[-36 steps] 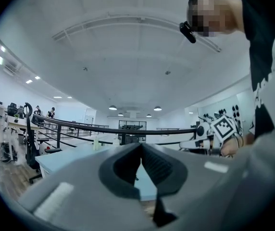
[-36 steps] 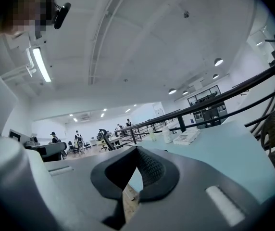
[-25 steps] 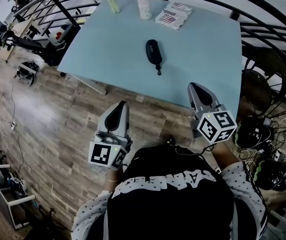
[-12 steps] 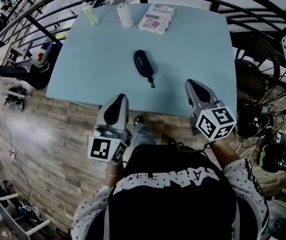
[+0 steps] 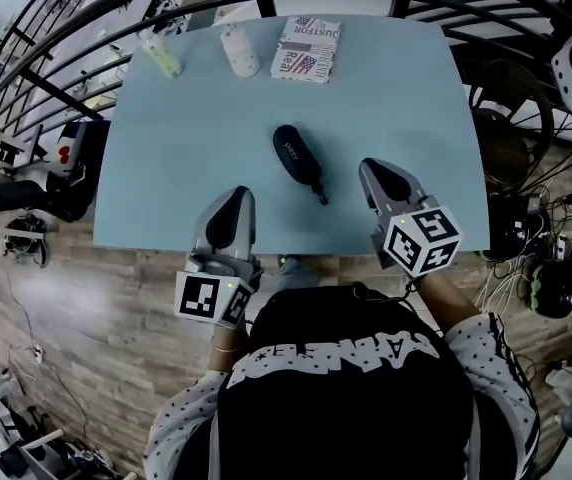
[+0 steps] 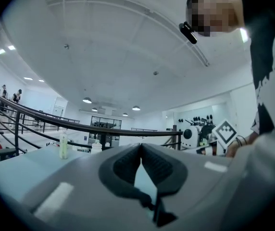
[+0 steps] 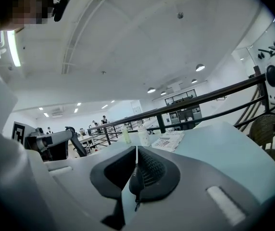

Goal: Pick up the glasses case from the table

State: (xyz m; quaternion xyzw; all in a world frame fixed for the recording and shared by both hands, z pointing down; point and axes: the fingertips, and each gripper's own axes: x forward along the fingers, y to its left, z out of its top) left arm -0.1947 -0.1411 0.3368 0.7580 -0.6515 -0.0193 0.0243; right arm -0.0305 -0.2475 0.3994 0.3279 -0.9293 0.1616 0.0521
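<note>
Head view: my left gripper (image 5: 232, 200) and right gripper (image 5: 376, 173) hover over the near edge of the counter (image 5: 406, 98), both closed on nothing. Just beyond, between them and nearer the right 1, the glasses case (image 5: 298, 154) lies untouched. Everything is left: open, reach, grip, lift. 2 bottles (image 5: 238, 53) and a booklet (image 5: 306, 48) sit farthest

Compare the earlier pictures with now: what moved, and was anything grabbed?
The left claw and the right claw advanced from over the floor to the near edge of the table, toward the glasses case. Nothing was grasped; both stay shut and empty. The case, bottles and booklet lie unmoved.
</note>
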